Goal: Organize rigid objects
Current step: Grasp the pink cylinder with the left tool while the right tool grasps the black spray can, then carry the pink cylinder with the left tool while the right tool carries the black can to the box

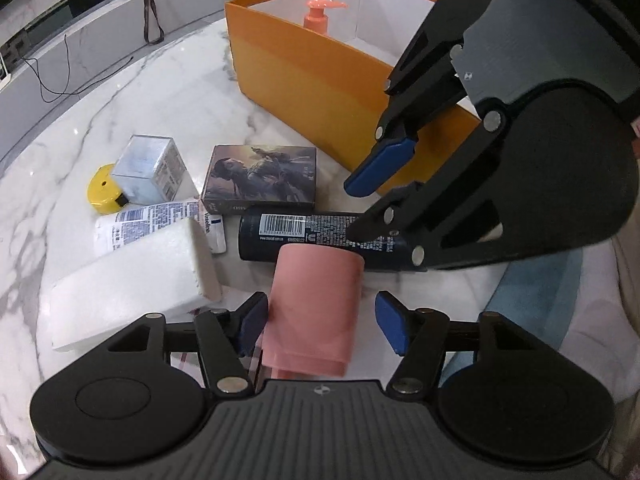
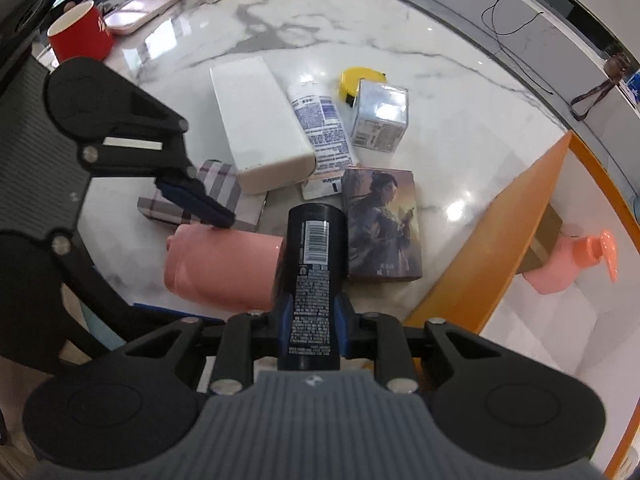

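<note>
The orange box [image 2: 500, 236] held a pink pump bottle [image 2: 568, 264]; right tongs [image 2: 310, 320] clamped the black can [image 2: 312, 264]; left tongs [image 1: 320, 320] stood apart around a pink cylinder [image 1: 316, 300].

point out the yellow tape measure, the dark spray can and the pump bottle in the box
yellow tape measure [image 2: 362, 78]: right wrist view, on its top edge.
dark spray can [image 2: 316, 256]: right wrist view, on its labelled side below the barcode.
pump bottle [image 1: 318, 16]: left wrist view, on the pump head.
</note>
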Action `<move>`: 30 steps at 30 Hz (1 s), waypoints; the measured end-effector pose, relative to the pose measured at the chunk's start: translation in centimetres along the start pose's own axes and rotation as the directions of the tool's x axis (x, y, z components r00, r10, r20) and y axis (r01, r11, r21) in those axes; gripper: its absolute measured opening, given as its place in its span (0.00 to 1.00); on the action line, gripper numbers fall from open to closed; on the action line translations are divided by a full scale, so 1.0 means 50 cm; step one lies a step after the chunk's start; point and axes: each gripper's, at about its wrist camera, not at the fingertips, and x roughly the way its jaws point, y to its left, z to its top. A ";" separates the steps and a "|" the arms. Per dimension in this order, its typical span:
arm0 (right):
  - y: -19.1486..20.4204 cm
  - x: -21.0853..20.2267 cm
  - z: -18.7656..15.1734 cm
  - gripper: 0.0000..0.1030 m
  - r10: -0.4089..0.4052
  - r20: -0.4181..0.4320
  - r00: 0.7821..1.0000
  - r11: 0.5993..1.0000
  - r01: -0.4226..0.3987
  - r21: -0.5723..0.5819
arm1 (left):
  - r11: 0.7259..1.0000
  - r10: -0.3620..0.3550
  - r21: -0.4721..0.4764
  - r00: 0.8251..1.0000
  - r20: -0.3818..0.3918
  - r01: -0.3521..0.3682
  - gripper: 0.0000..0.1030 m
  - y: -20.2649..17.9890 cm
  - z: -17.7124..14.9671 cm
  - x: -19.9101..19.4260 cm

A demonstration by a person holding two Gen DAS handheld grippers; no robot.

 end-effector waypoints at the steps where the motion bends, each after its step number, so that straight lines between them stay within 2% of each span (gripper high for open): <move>1: 0.001 0.005 0.002 0.21 -0.001 -0.008 1.000 1.000 0.000 -0.008 | 1.000 0.002 -0.004 1.000 -0.004 -0.002 0.60 -0.001 0.001 0.004; 8: 0.007 0.037 0.018 0.21 -0.002 -0.047 0.999 1.000 0.001 -0.028 | 0.998 -0.001 -0.059 0.998 -0.061 -0.003 0.58 0.015 -0.010 -0.002; 11: 0.013 0.050 0.027 0.26 -0.012 -0.069 0.998 1.000 0.011 -0.018 | 0.991 -0.041 -0.131 0.994 -0.097 0.028 0.58 0.036 -0.027 -0.013; 15: 0.012 0.076 0.037 0.34 -0.029 -0.115 0.993 1.000 0.030 0.006 | 0.986 -0.041 -0.162 0.995 -0.089 0.026 0.62 0.039 -0.043 -0.020; 23: -0.003 0.106 0.047 0.41 -0.017 -0.163 0.986 0.995 0.032 0.091 | 0.984 -0.046 -0.178 0.994 -0.102 0.028 0.63 0.033 -0.043 0.005; 30: -0.005 0.129 0.052 0.41 -0.006 -0.201 0.979 0.985 0.040 0.165 | 0.981 -0.044 -0.192 0.994 -0.095 0.025 0.61 0.031 -0.051 -0.002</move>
